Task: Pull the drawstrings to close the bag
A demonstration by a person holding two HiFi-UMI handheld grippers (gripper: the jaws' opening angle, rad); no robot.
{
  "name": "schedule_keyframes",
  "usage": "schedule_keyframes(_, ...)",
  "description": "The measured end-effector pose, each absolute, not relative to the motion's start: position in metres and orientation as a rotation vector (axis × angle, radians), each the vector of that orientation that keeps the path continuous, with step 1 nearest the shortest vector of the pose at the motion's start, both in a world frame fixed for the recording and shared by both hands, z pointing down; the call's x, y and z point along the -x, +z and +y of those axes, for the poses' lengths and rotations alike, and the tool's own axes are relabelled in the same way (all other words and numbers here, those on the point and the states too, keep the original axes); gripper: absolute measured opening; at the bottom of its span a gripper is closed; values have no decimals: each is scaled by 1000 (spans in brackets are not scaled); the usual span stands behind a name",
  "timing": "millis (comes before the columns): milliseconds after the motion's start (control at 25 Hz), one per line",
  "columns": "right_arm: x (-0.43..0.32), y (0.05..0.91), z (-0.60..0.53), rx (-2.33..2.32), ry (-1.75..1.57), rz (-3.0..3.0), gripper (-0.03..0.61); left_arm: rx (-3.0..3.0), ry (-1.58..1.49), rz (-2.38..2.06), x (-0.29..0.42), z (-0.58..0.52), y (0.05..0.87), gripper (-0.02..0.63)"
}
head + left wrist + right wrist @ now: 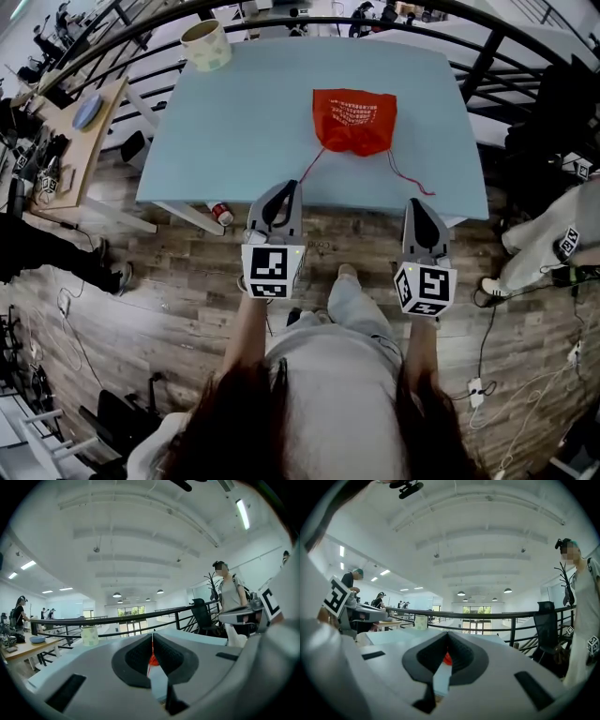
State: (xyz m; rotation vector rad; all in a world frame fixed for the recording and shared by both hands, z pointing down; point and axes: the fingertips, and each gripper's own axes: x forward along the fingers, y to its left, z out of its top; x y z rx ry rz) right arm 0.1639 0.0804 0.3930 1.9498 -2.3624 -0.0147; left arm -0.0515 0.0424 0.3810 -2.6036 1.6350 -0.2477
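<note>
Bag [354,120], red, lies on the blue desk [234,141]. The left hand-held gripper [292,186] pinches its taut left drawstring [312,165]. The right hand-held gripper [416,203] is closed beside the slack right drawstring [412,187].

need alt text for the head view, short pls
A red drawstring bag lies on a light blue table, seen from above. The left gripper holds one drawstring pulled straight at the table's near edge; the other drawstring curves slack toward the right gripper.
</note>
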Motion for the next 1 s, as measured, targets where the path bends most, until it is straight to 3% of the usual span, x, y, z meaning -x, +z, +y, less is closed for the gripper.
schedule_keyframes(1000,-141,345,152,-2001,-173,-2371,25,2585,-147,1584,69,122,356,18)
